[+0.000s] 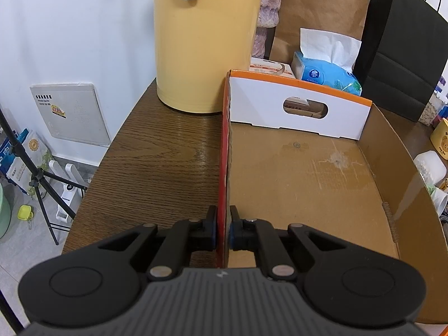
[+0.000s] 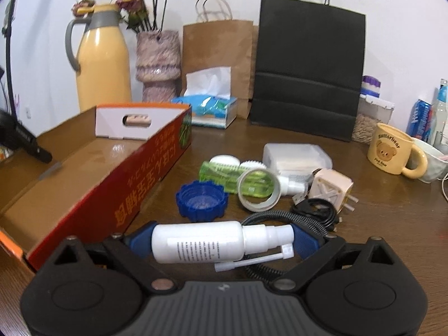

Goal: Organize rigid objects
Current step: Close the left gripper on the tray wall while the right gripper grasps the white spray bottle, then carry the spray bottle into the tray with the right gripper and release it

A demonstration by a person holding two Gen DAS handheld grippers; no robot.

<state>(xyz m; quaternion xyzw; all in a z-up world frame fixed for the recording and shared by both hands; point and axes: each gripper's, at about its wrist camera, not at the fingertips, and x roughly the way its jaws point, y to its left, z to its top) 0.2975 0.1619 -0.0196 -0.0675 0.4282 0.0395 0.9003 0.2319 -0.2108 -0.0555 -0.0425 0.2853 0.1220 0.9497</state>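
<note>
An open cardboard box [image 1: 308,173] with red outer walls lies on the wooden table; it also shows in the right wrist view [image 2: 84,162]. My left gripper [image 1: 223,229] is shut on the box's left wall [image 1: 225,154]. My right gripper [image 2: 221,240] is shut on a white spray bottle [image 2: 201,242], held lengthwise between its blue pads above the table. Beyond it lie a blue cap [image 2: 202,201], a tape roll [image 2: 259,189], a green case [image 2: 221,175], a plug adapter [image 2: 331,189], a black cable [image 2: 316,211] and a white plastic box [image 2: 296,156].
A yellow thermos [image 1: 207,42] stands at the box's far left corner. A tissue pack [image 2: 208,109], brown bag [image 2: 218,53], black bag [image 2: 308,70], vase [image 2: 158,64] and bear mug [image 2: 392,152] line the back. The table edge [image 1: 92,173] falls off on the left.
</note>
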